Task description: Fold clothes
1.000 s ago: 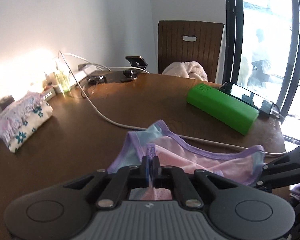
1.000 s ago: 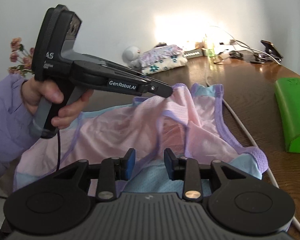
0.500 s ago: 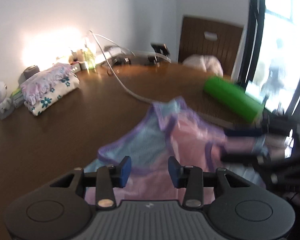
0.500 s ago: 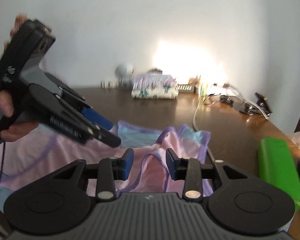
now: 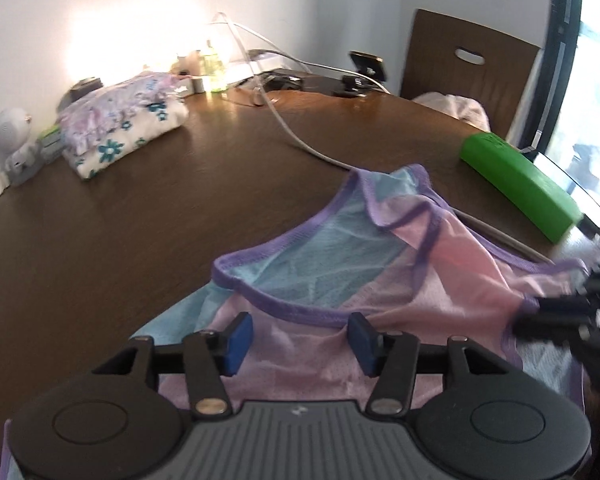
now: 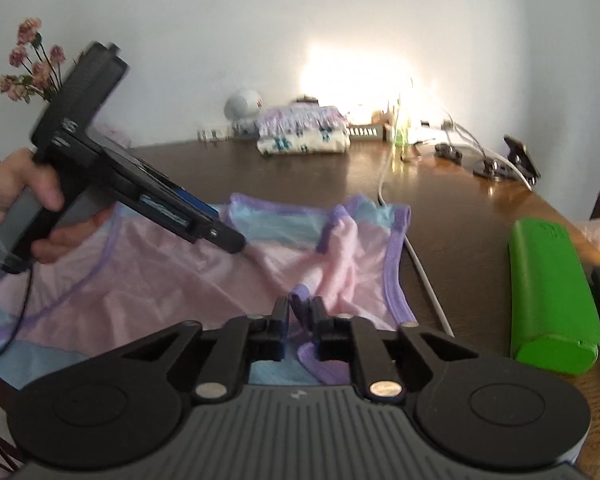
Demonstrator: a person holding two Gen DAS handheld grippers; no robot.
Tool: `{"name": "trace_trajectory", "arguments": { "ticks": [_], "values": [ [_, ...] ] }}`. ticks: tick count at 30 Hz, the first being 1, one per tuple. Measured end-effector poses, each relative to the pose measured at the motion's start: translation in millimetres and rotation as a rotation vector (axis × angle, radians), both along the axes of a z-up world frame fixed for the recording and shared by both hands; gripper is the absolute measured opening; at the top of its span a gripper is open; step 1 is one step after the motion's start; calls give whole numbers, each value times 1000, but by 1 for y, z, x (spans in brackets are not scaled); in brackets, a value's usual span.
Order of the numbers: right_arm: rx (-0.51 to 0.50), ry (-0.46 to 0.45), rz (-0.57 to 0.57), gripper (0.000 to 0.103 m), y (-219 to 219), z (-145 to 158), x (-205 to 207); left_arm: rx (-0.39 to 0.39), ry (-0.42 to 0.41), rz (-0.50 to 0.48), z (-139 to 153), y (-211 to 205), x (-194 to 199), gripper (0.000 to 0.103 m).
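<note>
Since a second ago the left gripper [image 5: 298, 338] has let go of the garment's hem; its jaws have just been opening and now stand wide, blue pads clear of the cloth that lies beneath and between them. Meanwhile the right gripper [image 6: 300, 310] has just been closing, and its jaws are narrow, pinching a fold of purple-edged hem.

Largest is the dark brown wooden counter [image 5: 148, 200], which carries everything. Spread across its near side lies the pink and light-blue mesh garment with purple trim [image 5: 380, 264], rumpled, one blue corner turned up toward the far edge. A long bright green plastic case [image 6: 552, 292] rests to the right of it, apart from the cloth, its embossed mark too blurred to read. A folded stack of white floral clothes [image 6: 304, 136] sits at the far wall, beside a white round device [image 6: 244, 102]. A white cable [image 5: 296, 136] runs from the far clutter down under the garment's edge.

Lettering on the left gripper's body, seen from the right wrist, is unreadable.
</note>
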State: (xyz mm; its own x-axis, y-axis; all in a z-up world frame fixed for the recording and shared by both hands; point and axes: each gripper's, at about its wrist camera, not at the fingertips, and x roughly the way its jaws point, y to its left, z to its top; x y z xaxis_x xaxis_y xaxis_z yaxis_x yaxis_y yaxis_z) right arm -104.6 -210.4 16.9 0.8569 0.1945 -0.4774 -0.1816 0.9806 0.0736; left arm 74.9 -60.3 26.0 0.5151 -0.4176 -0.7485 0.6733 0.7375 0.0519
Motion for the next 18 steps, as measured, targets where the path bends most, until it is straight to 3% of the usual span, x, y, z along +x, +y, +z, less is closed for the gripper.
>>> {"name": "trace_trajectory", "arguments": {
  "ticks": [5,9,11,13,14,16,17,18],
  "values": [
    [9,-80,-2,27,-2,21,12,-33,-64,-30,13,-3,-3,50],
    [-108,22,44,30,7,16,55,5,-36,-163,1,-10,-3,49],
    [-192,47,56,30,14,13,72,-9,-31,-171,-3,-8,-3,44],
    [-175,104,39,30,13,7,88,-24,-30,-159,-5,-5,-3,18],
    [-159,115,29,29,11,5,92,-25,-42,-146,-5,-4,-5,11],
    [-127,136,10,18,8,1,99,-26,-71,-125,-5,-3,-10,8],
    [-126,129,-8,2,7,0,97,-36,-80,-110,-5,-2,-12,6],
    [-110,114,-23,2,5,0,92,-51,-87,-93,-6,1,-15,4]
  ]
}}
